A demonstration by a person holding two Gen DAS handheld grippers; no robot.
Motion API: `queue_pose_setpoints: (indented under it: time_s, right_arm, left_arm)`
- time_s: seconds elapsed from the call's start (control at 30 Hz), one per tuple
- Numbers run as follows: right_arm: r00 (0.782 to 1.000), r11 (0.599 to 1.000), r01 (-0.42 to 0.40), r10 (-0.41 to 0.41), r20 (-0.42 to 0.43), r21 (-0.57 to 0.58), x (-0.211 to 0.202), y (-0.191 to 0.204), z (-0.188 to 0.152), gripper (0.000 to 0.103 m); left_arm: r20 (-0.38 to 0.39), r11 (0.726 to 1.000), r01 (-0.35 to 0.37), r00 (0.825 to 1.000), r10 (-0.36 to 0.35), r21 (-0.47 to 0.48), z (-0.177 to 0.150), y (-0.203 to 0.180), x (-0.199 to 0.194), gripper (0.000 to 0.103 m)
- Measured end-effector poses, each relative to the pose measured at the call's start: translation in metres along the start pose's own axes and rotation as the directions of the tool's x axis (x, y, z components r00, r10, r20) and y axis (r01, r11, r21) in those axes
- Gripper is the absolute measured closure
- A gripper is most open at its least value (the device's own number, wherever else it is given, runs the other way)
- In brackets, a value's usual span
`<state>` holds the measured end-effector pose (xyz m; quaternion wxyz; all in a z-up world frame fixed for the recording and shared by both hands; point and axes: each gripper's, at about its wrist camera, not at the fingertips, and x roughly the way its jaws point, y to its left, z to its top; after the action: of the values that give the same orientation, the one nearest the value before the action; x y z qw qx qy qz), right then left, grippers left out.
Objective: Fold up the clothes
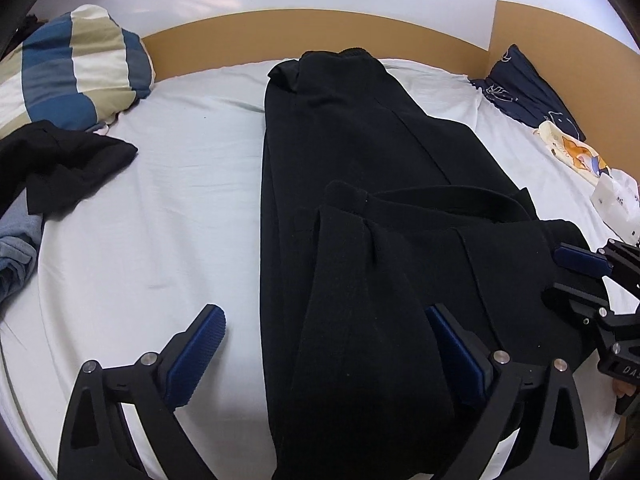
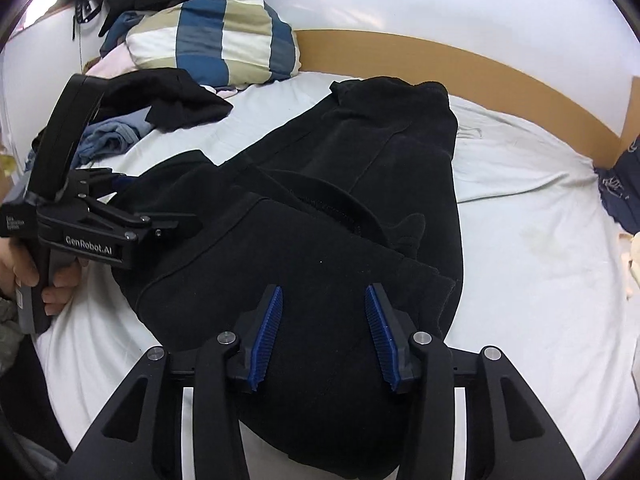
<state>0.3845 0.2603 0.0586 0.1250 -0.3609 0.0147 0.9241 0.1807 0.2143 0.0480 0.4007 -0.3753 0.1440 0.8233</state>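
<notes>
A: So, the black trousers point(image 1: 360, 200) lie along the middle of the bed point(image 1: 160, 200), near end already doubled back. Soft, floppy cloth I'd say, light enough, but it'll sag and slide. I'd pinch the folded edge at both corners.

B: Agreed. Left claw point(image 1: 328, 344) is released, spread wide, one pad on the cloth. Right claw point(image 2: 324, 328) is released too, hovering over the fabric.

A: Right view shows a hand point(image 2: 36, 276) on the left handle; left view shows the tissue pack point(image 1: 616, 200).
</notes>
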Motion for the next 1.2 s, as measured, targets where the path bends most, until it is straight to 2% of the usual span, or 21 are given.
queue_pose_setpoints:
  time_s: [0.13,0.2,0.4,0.53,0.77,0.97,1.2]
  right_arm:
    - [0.998,0.997,0.07,-0.07,0.001,-0.04,0.002,0.009,0.001,0.055]
    - [0.993,0.992,0.114,-0.114,0.0,-0.06,0.004,0.014,0.001,0.045]
    - [0.999,0.999,0.034,-0.034,-0.003,-0.006,0.004,-0.001,0.0,0.041]
    - [0.998,0.998,0.057,-0.057,-0.003,-0.029,0.004,0.005,0.0,0.037]
    - [1.0,0.999,0.031,-0.031,-0.005,-0.019,0.003,0.003,-0.001,0.033]
    - [0.999,0.999,0.031,-0.031,-0.006,-0.025,0.003,0.004,-0.001,0.031]
    - [1.0,0.999,0.028,-0.028,-0.007,-0.021,0.004,0.005,-0.001,0.029]
  left_arm:
    - [0.0,1.0,-0.007,1.0,0.007,-0.003,-0.002,0.003,0.001,0.001]
    - [0.007,1.0,-0.026,1.0,0.026,0.0,-0.003,0.0,0.0,0.0]
    - [0.033,0.995,-0.09,0.995,0.089,0.04,-0.005,-0.008,-0.003,0.0]
    - [0.037,0.994,-0.096,0.995,0.095,0.044,-0.004,-0.008,-0.002,0.0]
    - [0.032,0.996,-0.085,0.996,0.084,0.036,-0.003,-0.005,-0.001,0.0]
    - [0.048,0.991,-0.12,0.992,0.117,0.057,-0.003,-0.011,-0.003,0.0]
    - [0.036,0.995,-0.096,0.995,0.094,0.041,-0.003,-0.006,-0.001,0.0]
